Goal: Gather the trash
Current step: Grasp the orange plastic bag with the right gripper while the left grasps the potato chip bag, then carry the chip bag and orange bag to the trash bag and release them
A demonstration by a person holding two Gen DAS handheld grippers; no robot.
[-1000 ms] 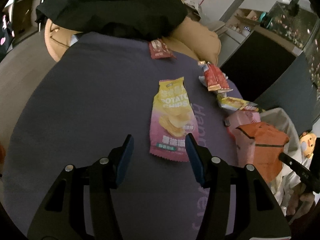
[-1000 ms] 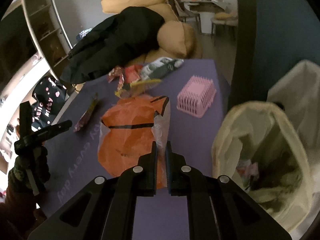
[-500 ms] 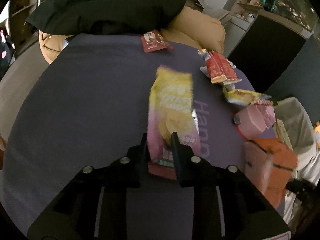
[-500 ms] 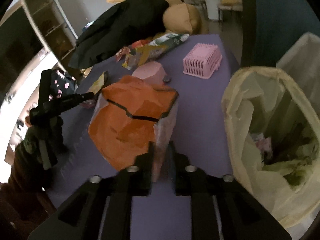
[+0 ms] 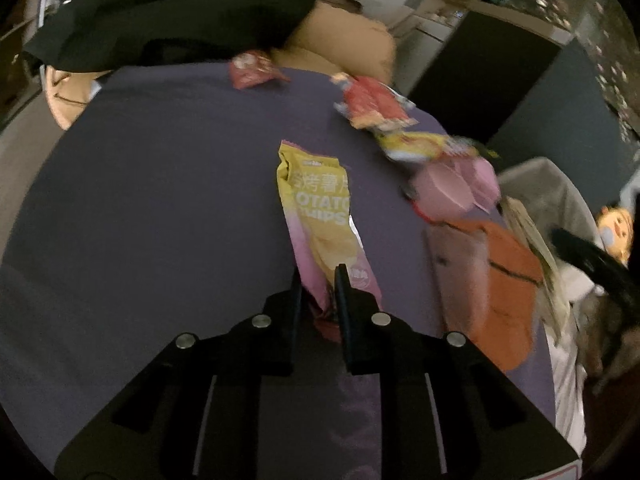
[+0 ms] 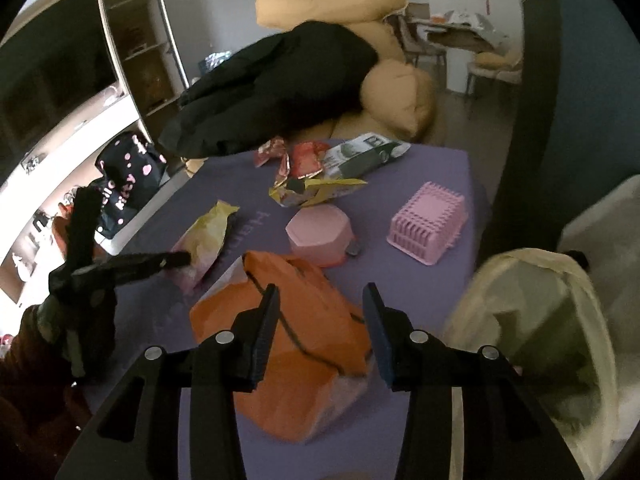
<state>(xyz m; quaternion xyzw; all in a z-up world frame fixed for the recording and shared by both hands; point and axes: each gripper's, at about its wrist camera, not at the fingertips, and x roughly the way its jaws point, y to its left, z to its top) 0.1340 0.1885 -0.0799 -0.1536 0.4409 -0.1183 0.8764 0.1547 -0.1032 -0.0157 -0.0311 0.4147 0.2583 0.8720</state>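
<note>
On the purple table, the left gripper is closing on the near end of the potato chips packet, pads pinching it. Left of the packet the tabletop lies bare. Right of it, the right gripper is opening over the orange bag, jaws clear of it, trash bag beyond the table's right edge.

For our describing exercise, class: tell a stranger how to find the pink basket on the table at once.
Start at the purple table in the right wrist view, with the open trash bag at its right edge. Up from the bag lies the pink basket, upside down. Unlike the smooth pink bowl to its left, it is boxy with slotted sides.
</note>
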